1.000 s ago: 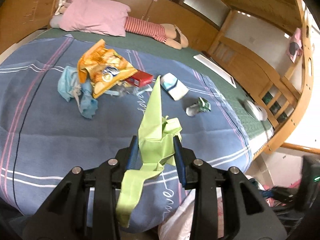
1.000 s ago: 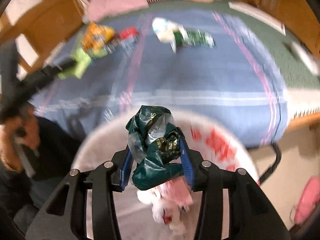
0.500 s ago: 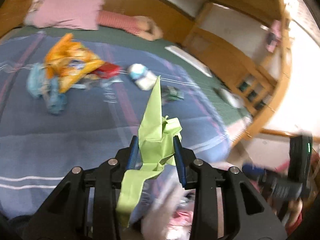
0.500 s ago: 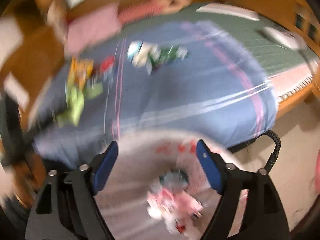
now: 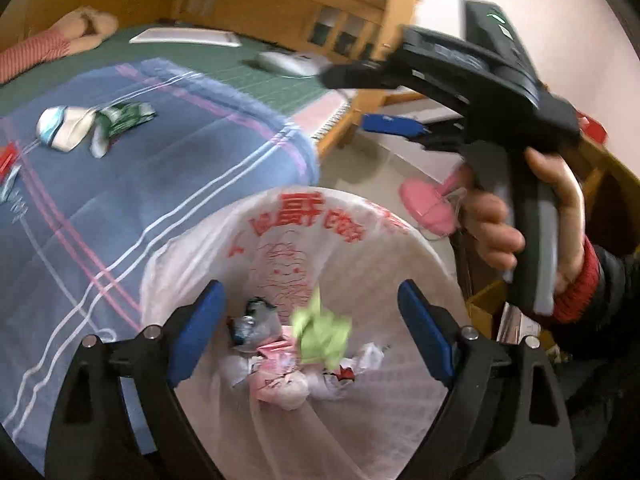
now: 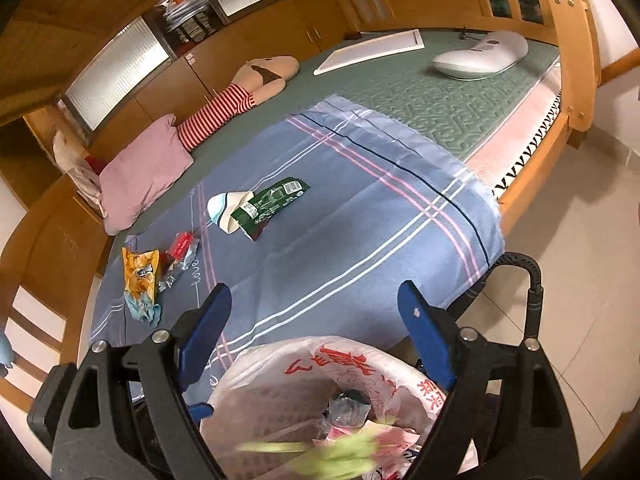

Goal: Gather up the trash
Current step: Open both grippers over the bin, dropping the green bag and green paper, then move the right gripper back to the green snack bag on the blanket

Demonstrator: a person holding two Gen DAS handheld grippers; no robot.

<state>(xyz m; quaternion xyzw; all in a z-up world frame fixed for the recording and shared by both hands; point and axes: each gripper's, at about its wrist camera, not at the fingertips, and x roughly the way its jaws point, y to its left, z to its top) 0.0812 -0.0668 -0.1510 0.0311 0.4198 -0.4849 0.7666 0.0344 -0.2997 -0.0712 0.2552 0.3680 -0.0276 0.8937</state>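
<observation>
**Green paper dropping into the bin bag, more litter left on the bed**

The green paper (image 5: 322,338) is loose and blurred inside the white bin bag (image 5: 400,248), among the pink and silver scraps already in there. My left gripper (image 5: 310,330) hangs over the bag's mouth with its jaws opening, nothing pressed between the blue pads; the paper sits below them, free of both. My right gripper (image 6: 312,336) is spread wide and empty too, looking over the bag's rim toward the bed.

I judge this as the drop-off step, just finishing. What remains lies on the blue striped sheet (image 6: 360,216): a green wrapper (image 6: 272,202) touching a white-and-blue packet (image 6: 224,210) near the middle, and farther to the left of that view a red pack (image 6: 182,246), an orange snack bag (image 6: 138,272) and a crumpled light-blue piece (image 6: 142,308), clustered together.

Next I'd send the right gripper out to the green wrapper, which looks nearest, coming down low enough to pinch thin foil without catching the sheet.
</observation>
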